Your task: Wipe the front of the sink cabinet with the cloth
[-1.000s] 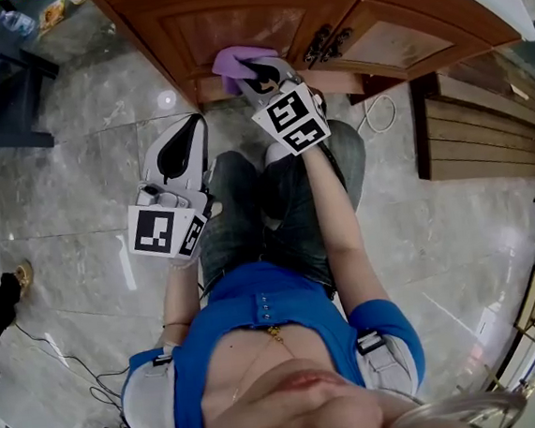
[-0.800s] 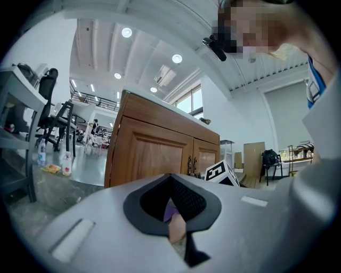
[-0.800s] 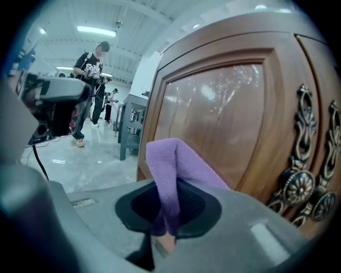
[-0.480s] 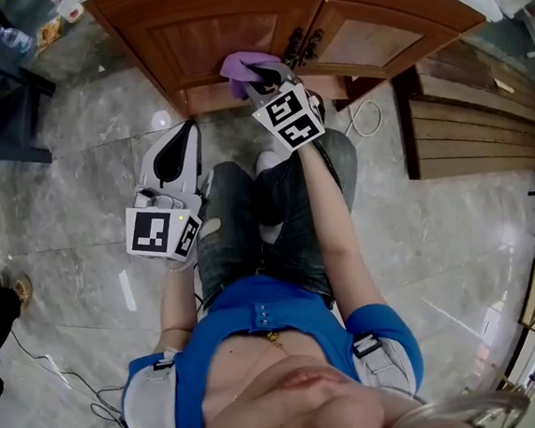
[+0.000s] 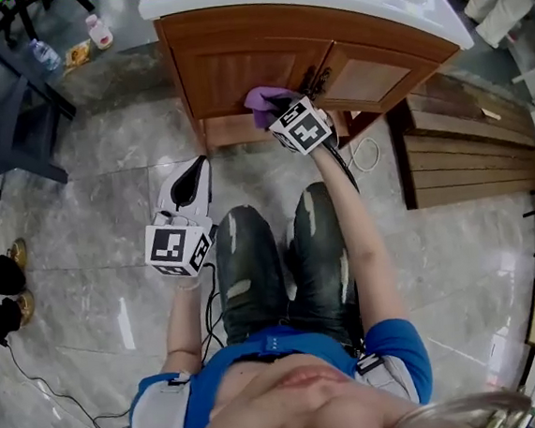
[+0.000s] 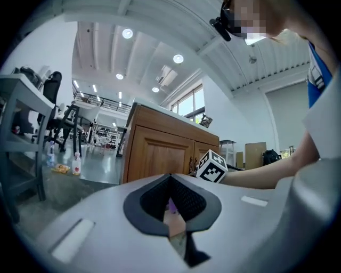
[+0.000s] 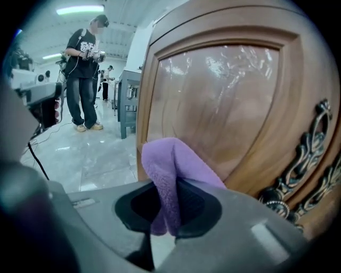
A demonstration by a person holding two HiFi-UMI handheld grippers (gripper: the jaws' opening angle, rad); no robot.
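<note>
The wooden sink cabinet has two doors under a white top. My right gripper is shut on a purple cloth and holds it against the lower right part of the left door, just left of the ornate handles. In the right gripper view the cloth bulges out between the jaws, touching the glossy door panel, with a handle at the right. My left gripper hangs over the floor, well short of the cabinet, shut and empty.
A dark table frame stands at the left, with small bottles on the floor behind it. A slatted wooden platform lies right of the cabinet. A cable loops by its base. A bystander stands further off.
The head camera has pulled back, so the whole cabinet top shows. The right gripper stays low on the left door with the cloth, now closer to the handles. The left gripper keeps its place.
</note>
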